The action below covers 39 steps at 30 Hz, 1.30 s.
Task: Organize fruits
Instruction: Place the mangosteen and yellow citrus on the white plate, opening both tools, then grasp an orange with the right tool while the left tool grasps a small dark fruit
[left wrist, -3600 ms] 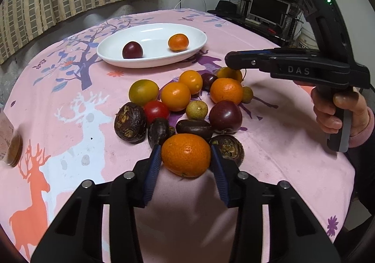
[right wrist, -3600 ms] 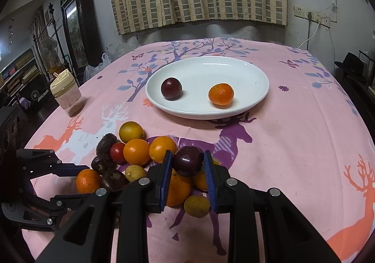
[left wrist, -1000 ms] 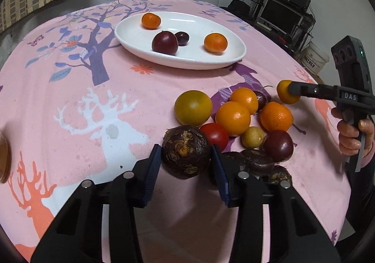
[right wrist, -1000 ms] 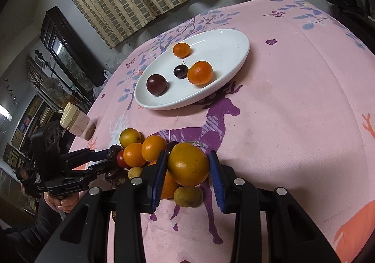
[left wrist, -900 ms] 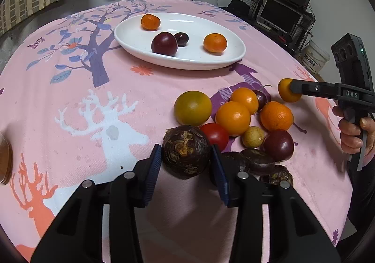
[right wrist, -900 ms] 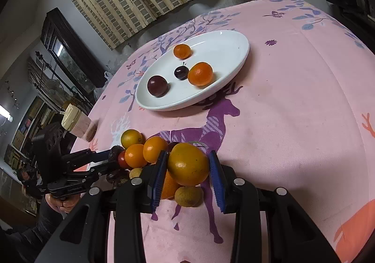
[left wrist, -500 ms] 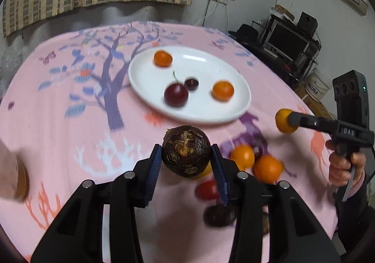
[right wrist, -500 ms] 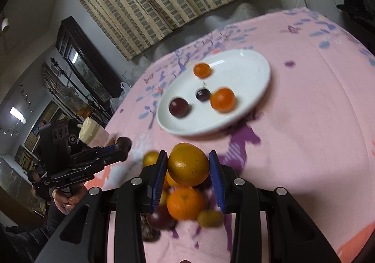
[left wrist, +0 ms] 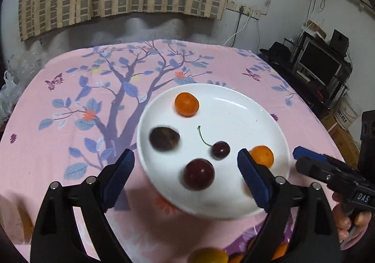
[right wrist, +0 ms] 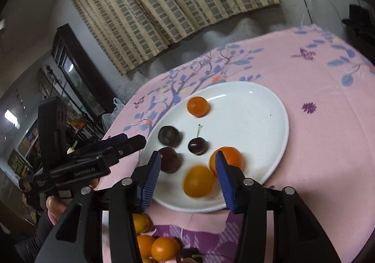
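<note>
Both tongs have let go over the white plate [left wrist: 269,122]: the left tongs [left wrist: 186,177], spread wide, have dropped the dark wrinkled fruit [left wrist: 164,139] at its left side, and the right tongs [right wrist: 188,175] have released the yellow-orange fruit [right wrist: 199,181] at its near edge.

Plate's [right wrist: 279,122] far half bare
</note>
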### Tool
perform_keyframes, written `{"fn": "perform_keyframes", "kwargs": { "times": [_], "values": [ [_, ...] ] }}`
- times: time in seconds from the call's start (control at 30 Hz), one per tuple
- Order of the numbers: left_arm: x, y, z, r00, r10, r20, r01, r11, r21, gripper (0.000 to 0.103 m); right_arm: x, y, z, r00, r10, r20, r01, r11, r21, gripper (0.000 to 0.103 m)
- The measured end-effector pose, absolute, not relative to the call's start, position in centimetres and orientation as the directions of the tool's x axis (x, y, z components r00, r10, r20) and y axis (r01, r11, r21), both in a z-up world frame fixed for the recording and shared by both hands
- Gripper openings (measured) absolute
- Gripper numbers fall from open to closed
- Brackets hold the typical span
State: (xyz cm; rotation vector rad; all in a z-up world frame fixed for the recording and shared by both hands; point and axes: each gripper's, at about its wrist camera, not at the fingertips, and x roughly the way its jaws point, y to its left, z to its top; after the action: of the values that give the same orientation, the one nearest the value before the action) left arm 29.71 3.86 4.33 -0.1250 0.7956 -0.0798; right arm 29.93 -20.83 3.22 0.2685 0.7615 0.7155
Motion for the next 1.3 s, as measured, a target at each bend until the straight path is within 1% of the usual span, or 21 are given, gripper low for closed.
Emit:
{"fn": "perform_keyframes", "kwargs": {
  "times": [0.13,0.23,0.33,0.47,0.63,0.83,0.93,1.0,1.2,1.3],
  "values": [
    [24.8,4.3,4.4,0.707,-0.088,-0.702,0.012,0.994,-0.112,0.092,26.5,-20.9,3.4,0.468,0.679,-0.566,-0.533,0.728,0.432,0.055],
    [21.0,4.8,3.2,0.718,-0.077,-0.692,-0.007,0.993,-0.118,0.096,24.0,-21.2,2.3,0.448,0.658,-0.605,-0.540,0.738,0.404,0.055],
    [18.2,5.0,1.7,0.703,-0.051,-0.709,-0.005,0.997,-0.076,0.096,21.6,-21.5,1.2,0.448,0.628,-0.637,-0.558,0.753,0.349,0.055],
    [15.6,5.9,0.6,0.694,-0.030,-0.720,-0.007,0.999,-0.048,0.096,19.7,-21.9,0.1,0.408,0.633,-0.657,-0.564,0.741,0.363,0.055],
    [15.2,7.0,0.9,0.697,-0.050,-0.715,-0.028,0.995,-0.097,0.096,18.7,-21.5,-0.2,0.386,0.629,-0.675,-0.594,0.729,0.340,0.055],
    [15.0,6.8,1.0,0.697,-0.063,-0.715,-0.013,0.995,-0.100,0.096,18.8,-20.4,-1.5,0.357,0.586,-0.728,-0.610,0.736,0.293,0.054],
    [14.7,6.4,1.3,0.703,-0.073,-0.707,0.008,0.995,-0.096,0.096,18.8,-20.5,-1.6,0.359,0.587,-0.725,-0.609,0.736,0.295,0.053],
    [14.6,6.1,1.3,0.704,-0.079,-0.706,0.022,0.996,-0.090,0.096,18.8,-20.4,-1.8,0.358,0.583,-0.729,-0.608,0.738,0.292,0.048],
    [14.3,5.1,1.2,0.699,-0.086,-0.710,0.056,0.996,-0.066,0.096,18.8,-20.0,-1.8,0.372,0.576,-0.728,-0.622,0.737,0.265,0.048],
    [14.2,4.6,1.2,0.681,-0.134,-0.720,0.117,0.990,-0.074,0.096,18.7,-20.0,-1.7,0.374,0.580,-0.724,-0.622,0.736,0.268,0.044]
  ]
}}
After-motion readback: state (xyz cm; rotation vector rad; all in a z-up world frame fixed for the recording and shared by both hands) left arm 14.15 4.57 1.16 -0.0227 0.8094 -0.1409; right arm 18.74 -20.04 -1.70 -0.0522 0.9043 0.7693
